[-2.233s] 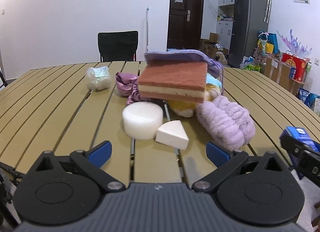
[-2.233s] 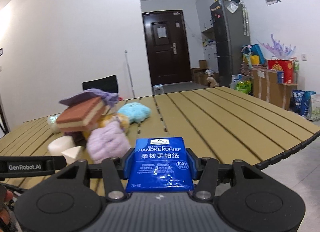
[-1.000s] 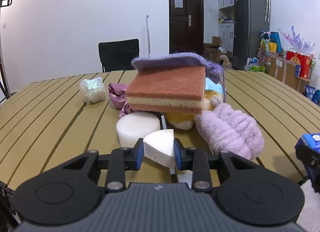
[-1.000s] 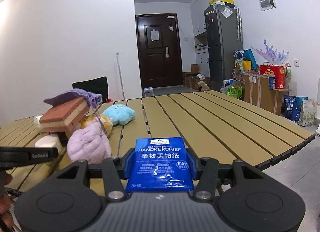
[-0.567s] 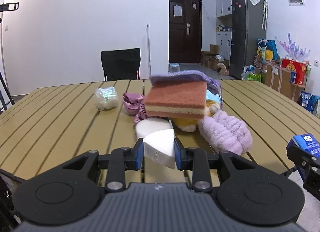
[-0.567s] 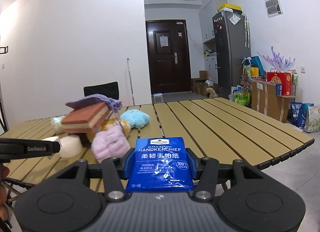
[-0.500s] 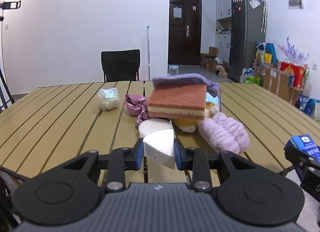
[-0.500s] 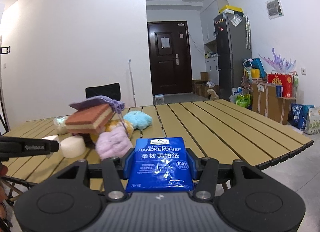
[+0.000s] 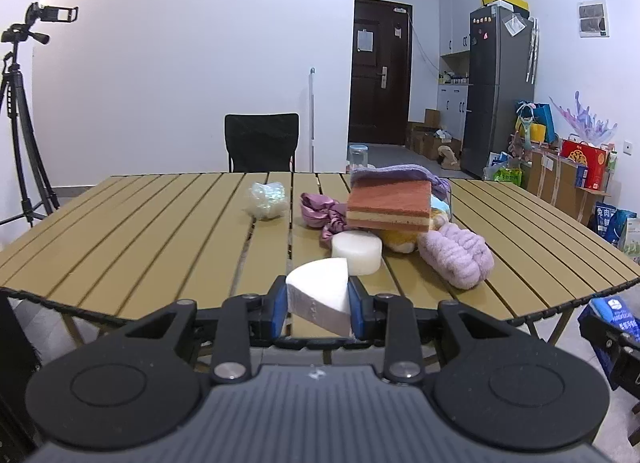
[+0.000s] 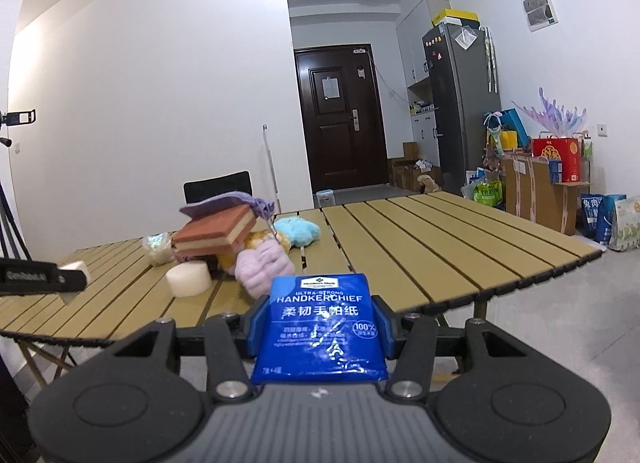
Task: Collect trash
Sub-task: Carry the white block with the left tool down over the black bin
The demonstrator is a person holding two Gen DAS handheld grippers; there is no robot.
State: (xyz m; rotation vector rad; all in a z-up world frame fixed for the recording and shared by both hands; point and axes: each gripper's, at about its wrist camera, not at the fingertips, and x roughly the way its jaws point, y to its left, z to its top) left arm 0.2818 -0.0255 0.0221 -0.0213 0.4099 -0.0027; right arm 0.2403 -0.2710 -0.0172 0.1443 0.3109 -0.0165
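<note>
Left gripper [image 9: 317,305] clamped on the white foam wedge [image 9: 318,295], held off the table, just out past its near edge. Right gripper [image 10: 320,329] clamped on the blue handkerchief pack [image 10: 320,329], also out past the near edge of the table [image 10: 420,255]. On the table near that edge: round white foam puck [image 9: 357,253], purple fluffy roll [image 9: 456,259] just right of it. Behind those: brown-and-yellow sponge [image 9: 389,205] perched tilted on the pile, purple cloth [image 9: 390,173] on top of it, pink scrunchie [image 9: 322,211] left of the pile. Crumpled clear wrap [image 9: 267,199] further left, apart from the pile. Black chair [image 9: 261,142] beyond the far edge.
</note>
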